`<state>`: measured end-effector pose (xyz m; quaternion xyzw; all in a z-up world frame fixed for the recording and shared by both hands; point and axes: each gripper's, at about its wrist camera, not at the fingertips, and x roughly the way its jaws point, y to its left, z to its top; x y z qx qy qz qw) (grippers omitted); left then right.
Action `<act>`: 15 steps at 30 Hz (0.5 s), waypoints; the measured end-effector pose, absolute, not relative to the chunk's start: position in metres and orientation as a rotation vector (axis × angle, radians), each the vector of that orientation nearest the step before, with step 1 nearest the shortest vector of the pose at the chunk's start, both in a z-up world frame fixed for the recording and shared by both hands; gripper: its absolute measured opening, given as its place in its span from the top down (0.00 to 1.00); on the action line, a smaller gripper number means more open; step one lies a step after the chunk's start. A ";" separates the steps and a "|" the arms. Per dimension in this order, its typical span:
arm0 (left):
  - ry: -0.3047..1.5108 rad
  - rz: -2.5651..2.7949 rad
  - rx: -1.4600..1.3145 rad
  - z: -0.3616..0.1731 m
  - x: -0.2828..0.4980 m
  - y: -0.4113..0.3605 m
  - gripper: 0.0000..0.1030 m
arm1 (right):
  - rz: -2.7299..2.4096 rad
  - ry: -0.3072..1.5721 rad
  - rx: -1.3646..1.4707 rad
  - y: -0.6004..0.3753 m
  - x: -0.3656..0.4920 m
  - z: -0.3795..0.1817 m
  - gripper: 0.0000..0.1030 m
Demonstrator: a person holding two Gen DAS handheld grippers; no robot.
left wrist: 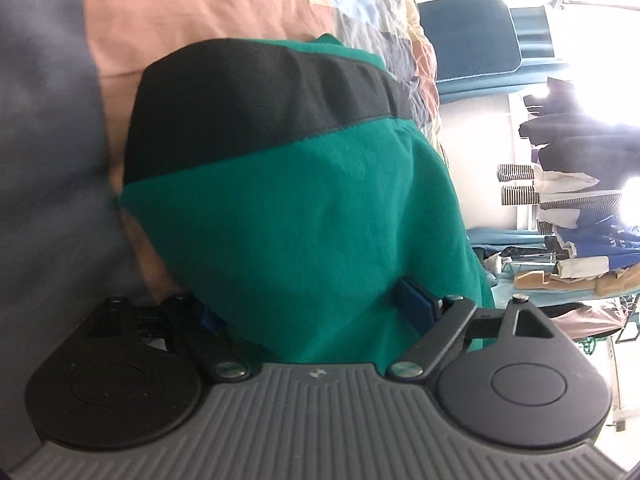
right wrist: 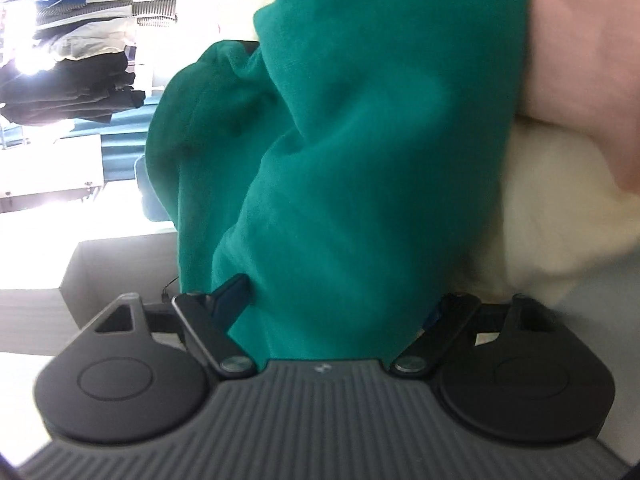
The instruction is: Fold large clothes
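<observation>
A green garment (left wrist: 304, 216) with a wide black band (left wrist: 248, 108) hangs in front of my left gripper (left wrist: 316, 312). Its cloth fills the gap between the two blue-padded fingers (left wrist: 416, 300), which close on it. In the right wrist view the same green garment (right wrist: 360, 152) bunches in folds between the fingers (right wrist: 232, 296) of my right gripper (right wrist: 336, 308), which also closes on it. The fingertips of both grippers are hidden by the cloth. Both views are turned sideways.
A patchwork quilt (left wrist: 224, 4) in pink, cream and blue-grey lies behind the garment, and shows pink and cream in the right view (right wrist: 580, 80). A rack of hanging clothes (left wrist: 580, 184) and a teal chair (left wrist: 468, 36) stand beyond the bed.
</observation>
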<state>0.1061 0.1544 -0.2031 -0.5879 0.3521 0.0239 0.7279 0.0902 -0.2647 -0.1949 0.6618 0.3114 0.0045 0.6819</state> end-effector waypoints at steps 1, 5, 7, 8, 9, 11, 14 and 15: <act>0.770 0.053 -1.283 -0.202 0.106 0.154 0.18 | 0.011 0.696 1.476 -0.263 0.090 -0.196 0.22; 0.741 0.036 -1.203 -0.195 0.106 0.154 0.53 | 0.021 0.679 1.429 -0.269 0.087 -0.190 0.52; 0.737 0.029 -1.168 -0.187 0.105 0.153 0.72 | 0.038 0.670 1.375 -0.275 0.087 -0.181 0.66; 0.733 0.032 -1.160 -0.185 0.104 0.154 0.76 | 0.049 0.663 1.338 -0.273 0.086 -0.175 0.71; 0.727 0.035 -1.152 -0.182 0.101 0.153 0.80 | 0.060 0.651 1.300 -0.271 0.085 -0.170 0.74; 0.707 0.039 -1.124 -0.175 0.096 0.151 0.85 | 0.076 0.624 1.233 -0.266 0.081 -0.159 0.77; 0.677 0.040 -1.091 -0.162 0.086 0.151 0.90 | 0.097 0.585 1.164 -0.263 0.071 -0.145 0.80; 0.670 0.038 -1.091 -0.159 0.080 0.153 0.91 | 0.104 0.572 1.147 -0.261 0.066 -0.140 0.80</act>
